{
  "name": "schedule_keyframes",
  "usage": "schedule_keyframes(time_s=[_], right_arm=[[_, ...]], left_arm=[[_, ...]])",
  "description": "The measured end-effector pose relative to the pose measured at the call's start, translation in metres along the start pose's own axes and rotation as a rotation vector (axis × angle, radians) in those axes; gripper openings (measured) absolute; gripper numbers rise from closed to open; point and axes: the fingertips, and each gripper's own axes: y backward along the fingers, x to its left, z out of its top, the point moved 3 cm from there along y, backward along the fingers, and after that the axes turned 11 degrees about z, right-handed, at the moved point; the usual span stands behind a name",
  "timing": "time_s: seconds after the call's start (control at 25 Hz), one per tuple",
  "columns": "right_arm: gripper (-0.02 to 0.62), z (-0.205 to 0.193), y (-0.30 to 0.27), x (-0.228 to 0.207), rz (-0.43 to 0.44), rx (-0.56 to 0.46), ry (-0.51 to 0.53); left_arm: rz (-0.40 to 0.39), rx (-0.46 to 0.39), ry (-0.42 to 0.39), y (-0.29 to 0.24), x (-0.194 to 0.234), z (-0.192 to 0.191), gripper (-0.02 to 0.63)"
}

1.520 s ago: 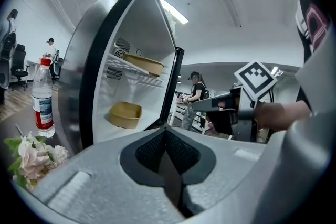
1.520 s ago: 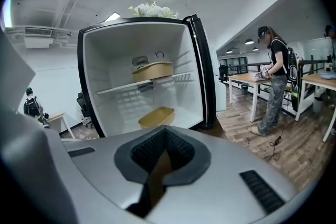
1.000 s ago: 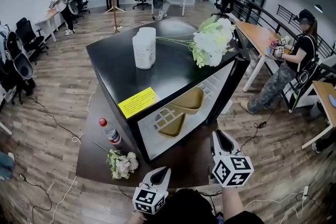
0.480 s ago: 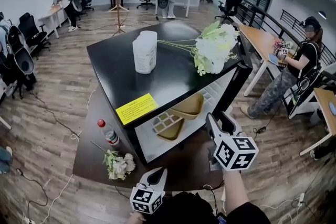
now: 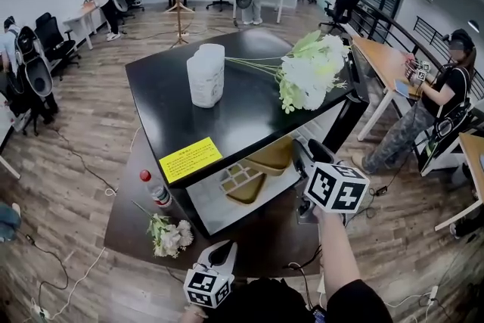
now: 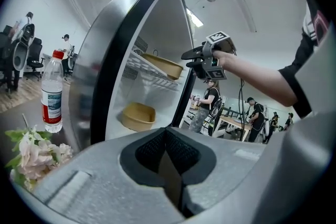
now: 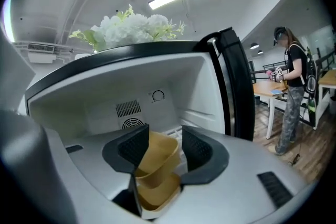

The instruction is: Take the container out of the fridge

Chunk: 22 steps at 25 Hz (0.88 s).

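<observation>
— Tan plastic, sitting on the wire shelf (image 6: 152, 79) in the upper part of the open fridge (image 5: 227, 106): meaning that container (image 5: 274, 155)?

— Meaning that one. Lying straight ahead of the right gripper (image 5: 308, 153), just beyond its fingertips, with the near rim turned toward the opening. Seeming tilted on the shelf. Not touching anything of the gripper yet, going by the left gripper view.

— Sharing the fridge with a second container (image 5: 248, 187)?

— Yes, the same tan, resting lower on the fridge floor. Showing directly under the first in the right gripper view, so calling for care in keeping to the upper one.

— Holding the jaws how?

— Having just been opening, and standing well apart, gripping nothing. Framing the upper tub by line of sight only, with no pad pressing on it.

— Judging the long axis?

— Seeming to run along the shelf front, across the line of the reach. Probably asking for a pinch on the near wall rather than a grip round the whole body. Hard telling more from here.

— Counting on the left gripper (image 6: 167, 155)?

— Hardly. Hanging low and well back from the fridge, pads pressed together on nothing, looking in at the opening from the side. Staying well apart from both tubs. Leaving the reach to the right hand, plainly the nearer.
</observation>
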Motion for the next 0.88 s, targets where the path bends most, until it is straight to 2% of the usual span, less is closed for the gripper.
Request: schedule_keyframes(time_s=[0.16, 0.28, 0.36, 0.48, 0.76, 0.88], right_arm=[[0.231, -0.002, -0.020, -0.005, 0.030, 0.054, -0.027], [0.235, -0.007, -0.034, -0.011, 0.018, 0.102, -0.024], [0.236, -0.010, -0.038, -0.014, 0.012, 0.115, -0.035], [0.272, -0.014, -0.042, -0.016, 0.022, 0.123, -0.072], [0.269, -0.027, -0.048, -0.025, 0.010, 0.182, -0.107], [0.234, -0.033, -0.050, -0.030, -0.005, 0.198, -0.138]], left_arm=[[0.024, -0.010, -0.013, -0.002, 0.004, 0.003, 0.008], [0.043, -0.012, -0.016, -0.003, 0.010, 0.004, 0.008], [0.057, -0.013, -0.011, -0.002, 0.015, 0.004, 0.008], [0.079, -0.020, -0.003, -0.003, 0.023, 0.007, 0.008], [0.082, -0.026, -0.007, -0.007, 0.027, 0.008, 0.008], [0.078, -0.016, -0.007, -0.009, 0.026, 0.006, 0.008]])
